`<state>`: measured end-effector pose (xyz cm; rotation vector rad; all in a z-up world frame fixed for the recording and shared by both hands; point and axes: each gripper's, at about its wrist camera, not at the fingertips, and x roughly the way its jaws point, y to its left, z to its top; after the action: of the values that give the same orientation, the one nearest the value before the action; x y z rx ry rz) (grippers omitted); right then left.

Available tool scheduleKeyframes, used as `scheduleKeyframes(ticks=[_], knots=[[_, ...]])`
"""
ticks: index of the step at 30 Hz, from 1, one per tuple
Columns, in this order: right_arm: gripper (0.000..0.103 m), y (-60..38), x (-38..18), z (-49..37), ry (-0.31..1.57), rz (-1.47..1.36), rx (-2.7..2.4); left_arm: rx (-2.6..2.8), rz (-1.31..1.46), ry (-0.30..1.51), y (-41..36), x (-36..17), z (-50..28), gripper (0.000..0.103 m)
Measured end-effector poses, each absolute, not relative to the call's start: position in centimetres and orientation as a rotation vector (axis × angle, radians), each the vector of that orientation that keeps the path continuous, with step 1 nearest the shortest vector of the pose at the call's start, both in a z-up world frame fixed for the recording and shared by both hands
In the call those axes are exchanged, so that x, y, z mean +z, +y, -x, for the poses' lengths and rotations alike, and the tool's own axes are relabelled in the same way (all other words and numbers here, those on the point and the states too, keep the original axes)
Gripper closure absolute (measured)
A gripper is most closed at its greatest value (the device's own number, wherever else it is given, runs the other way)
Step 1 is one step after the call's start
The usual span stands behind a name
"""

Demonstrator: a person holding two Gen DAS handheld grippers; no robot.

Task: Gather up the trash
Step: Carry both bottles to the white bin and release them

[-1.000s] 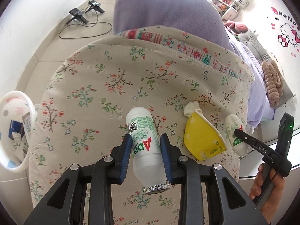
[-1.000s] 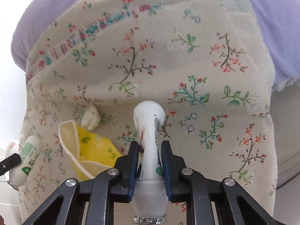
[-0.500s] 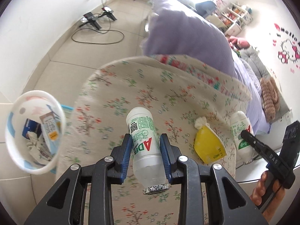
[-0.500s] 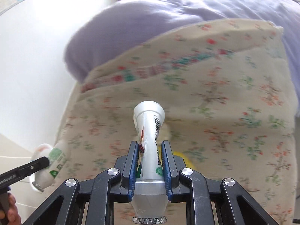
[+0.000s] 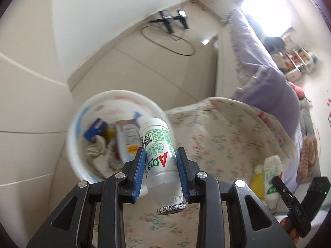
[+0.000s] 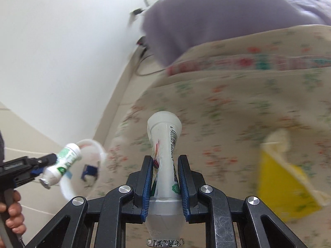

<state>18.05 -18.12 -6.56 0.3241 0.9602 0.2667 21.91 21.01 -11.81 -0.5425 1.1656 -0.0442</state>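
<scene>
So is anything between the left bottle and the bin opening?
Nothing visible. The left gripper holds its bottle at the white bin, whose open mouth shows only trash inside; the floral blanket lies off to the side.

A bed carries a cream floral quilt [image 5: 223, 136] with a lilac duvet [image 5: 269, 86] lying beyond it toward one o'clock. On the quilt, at four o'clock in the right wrist view, lies a yellow paper wrapper [image 6: 283, 184]. The beige tiled floor [image 5: 132, 66] bears a white waste bin [image 5: 76, 144] at nine o'clock, black stands and a looped cable [image 5: 173, 41] at twelve.
</scene>
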Motion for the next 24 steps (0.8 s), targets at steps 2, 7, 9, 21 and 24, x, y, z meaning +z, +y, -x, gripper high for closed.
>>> scheduleKeyframes(ticks=[2, 7, 9, 21, 24], knots=[[0.081, -16.1, -7.0, -18.6, 0.971, -0.311, 0.294, 0.001, 0.541, 1.183, 22.3, -13.1, -22.4, 0.07], [0.081, -10.3, -8.2, -19.8, 0.996, -0.3, 0.382, 0.026, 0.556, 1.266, 23.0, -15.5, -23.1, 0.069], [0.081, -8.2, -8.8, -20.3, 1.008, -0.291, 0.408, 0.055, 0.583, 1.255, 23.6, -15.3, -22.9, 0.067], [0.081, 1.7, -12.4, -22.1, 1.06, -0.305, 0.53, 0.103, 0.723, 1.097, 26.4, -9.7, -20.2, 0.059], [0.079, 4.1, -12.3, -22.6, 1.037, -0.325, 0.569, 0.135, 0.726, 1.055, 27.2, -8.7, -19.7, 0.059]])
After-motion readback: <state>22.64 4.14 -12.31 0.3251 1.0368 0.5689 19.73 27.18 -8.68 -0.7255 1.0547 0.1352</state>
